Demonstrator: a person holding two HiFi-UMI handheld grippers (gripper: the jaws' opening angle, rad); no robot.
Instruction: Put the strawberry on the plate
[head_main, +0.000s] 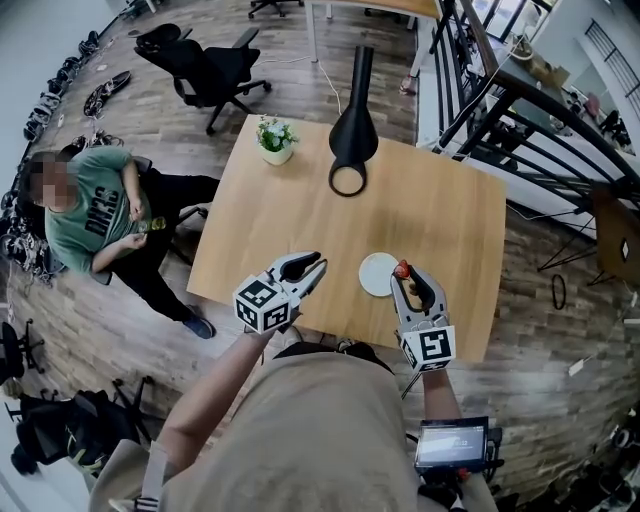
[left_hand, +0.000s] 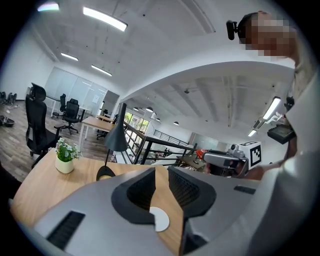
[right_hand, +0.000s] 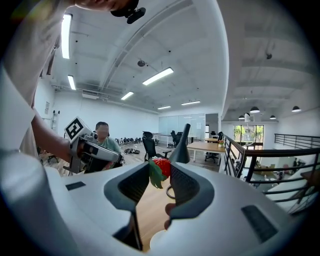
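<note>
A red strawberry (head_main: 402, 268) with green leaves (right_hand: 161, 167) is pinched at the tips of my right gripper (head_main: 409, 278), which is shut on it. It hangs just right of the small white plate (head_main: 377, 274) near the front edge of the wooden table (head_main: 440, 215). In the right gripper view, the right gripper (right_hand: 160, 176) has the berry between its pads. My left gripper (head_main: 317, 263) stands open and empty to the left of the plate. In the left gripper view, the plate (left_hand: 160, 220) shows through the gap of the left gripper (left_hand: 161, 177).
A black lamp (head_main: 353, 140) with a ring base and a small potted plant (head_main: 275, 138) stand at the table's far side. A seated person (head_main: 95, 205) is left of the table. Black railings (head_main: 540, 120) run along the right, and an office chair (head_main: 205, 70) stands behind.
</note>
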